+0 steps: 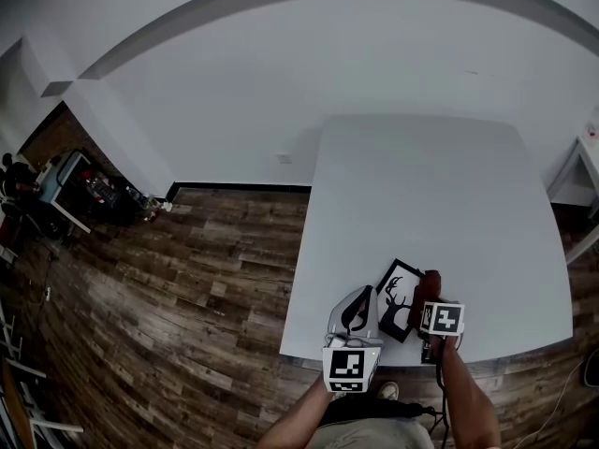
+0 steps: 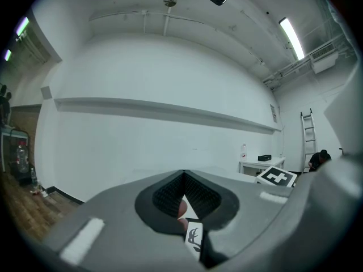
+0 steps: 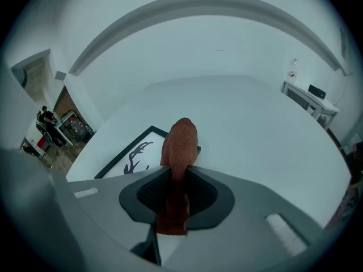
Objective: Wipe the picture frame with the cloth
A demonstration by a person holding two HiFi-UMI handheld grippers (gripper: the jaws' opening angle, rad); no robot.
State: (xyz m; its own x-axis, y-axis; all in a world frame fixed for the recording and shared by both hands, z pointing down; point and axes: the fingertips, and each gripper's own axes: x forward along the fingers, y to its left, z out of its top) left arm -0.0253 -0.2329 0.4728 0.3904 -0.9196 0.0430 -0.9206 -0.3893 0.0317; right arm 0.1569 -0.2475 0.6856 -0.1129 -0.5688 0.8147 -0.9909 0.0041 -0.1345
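Seen from above, a person stands at the near edge of a white table [image 1: 421, 185] with a gripper in each hand; the picture frame [image 1: 397, 299], a thin black border round a white print of a deer's silhouette, lies flat on the table close to that edge, between the two grippers. The right gripper [image 1: 427, 299] is clenched on the cloth [image 1: 429, 284]; in its own view a rust-brown fold pokes out past the jaw tips and hangs over the frame's far corner, though whether it touches the glass is unclear. The left gripper [image 1: 357, 305] sits just beside the frame's left side; its jaw tips meet with nothing between them, and a sliver of the print shows through the hollow behind them. The cloth looks soft and limp, so a short bunch held near the tips should wipe best. The frame looks light, stiff and probably glass-fronted, so it is likely to slide on the smooth top under a wipe; steadying it at the border or a corner, not on the face, seems safest, and with gentle pressure.
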